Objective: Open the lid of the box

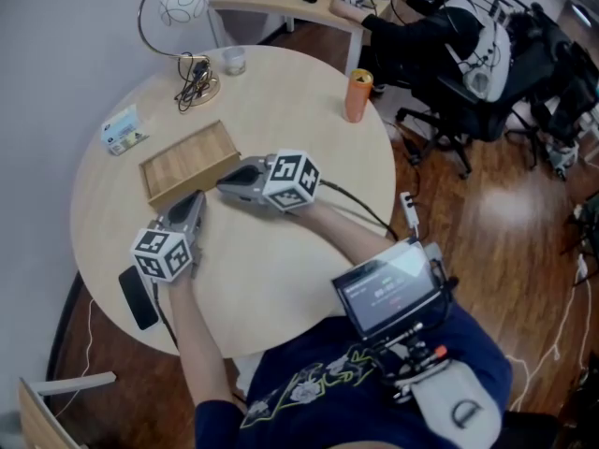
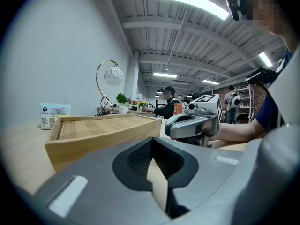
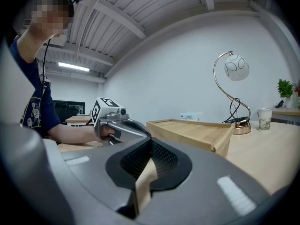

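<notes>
Wooden box (image 1: 180, 191) on table (image 1: 281, 279), lid (image 1: 190, 154) on, left gripper (image 1: 195, 198) and right gripper (image 1: 223, 185) clenched empty beside it

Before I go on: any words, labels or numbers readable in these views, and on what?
No text is legible.
Small blue-and-white packet beside the flat wooden box: print too small to read.
Dark screen on the person's chest: red and white characters, blurred.
Two white marker cubes: black square patterns, no words.

Navy T-shirt (image 1: 290, 354) with floral print
</notes>
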